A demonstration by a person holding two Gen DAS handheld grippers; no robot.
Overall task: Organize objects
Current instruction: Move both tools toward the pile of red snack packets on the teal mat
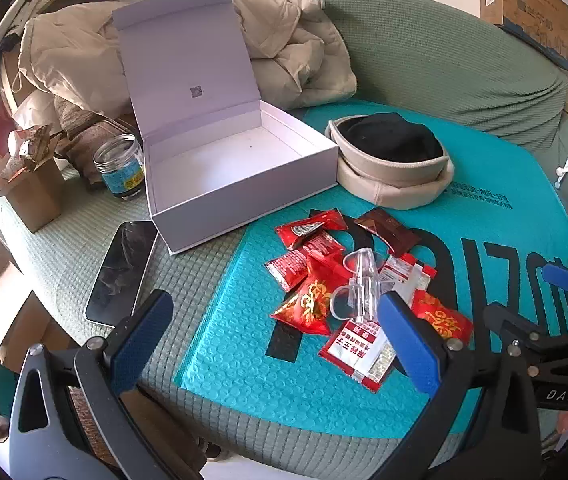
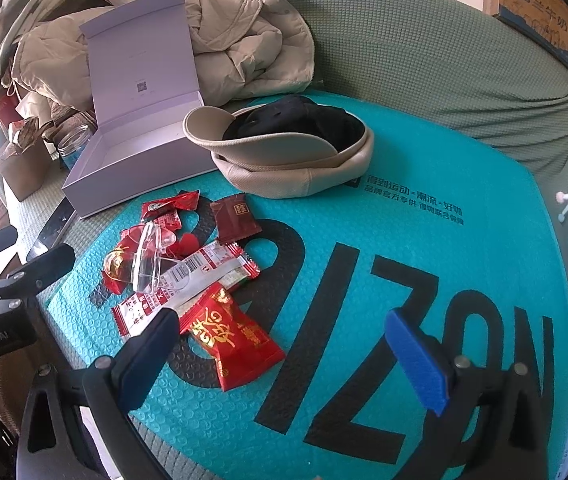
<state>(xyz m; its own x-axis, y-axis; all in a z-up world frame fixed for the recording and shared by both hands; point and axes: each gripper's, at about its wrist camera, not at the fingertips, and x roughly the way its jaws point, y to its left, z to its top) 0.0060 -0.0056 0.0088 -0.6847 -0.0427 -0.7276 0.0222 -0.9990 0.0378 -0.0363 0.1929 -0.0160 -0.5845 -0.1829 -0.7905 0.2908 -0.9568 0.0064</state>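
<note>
A heap of red snack packets [image 1: 316, 276] [image 2: 172, 264] lies on a teal bubble mailer [image 1: 244, 352] [image 2: 364, 240], with a clear plastic piece [image 1: 360, 288] [image 2: 148, 256] on top and a dark brown packet [image 1: 388, 232] [image 2: 234, 218] beside it. Behind stands a white box [image 1: 244, 208] [image 2: 136, 188], lid up and nothing inside. My left gripper [image 1: 276, 340] hangs open just in front of the heap. My right gripper [image 2: 284, 360] is open too, with one red packet [image 2: 232, 340] lying on the mailer between its fingers, untouched. One of its blue pads [image 1: 564, 278] shows at the right of the left wrist view.
A beige hat [image 1: 388, 184] [image 2: 296, 172] with a black lining sits right of the box. A phone [image 1: 122, 272], a glass jar [image 1: 120, 168] and a small brown carton [image 1: 32, 196] lie to the left. Beige jackets [image 1: 284, 52] and a cardboard box [image 1: 532, 4] rest on the green sofa behind.
</note>
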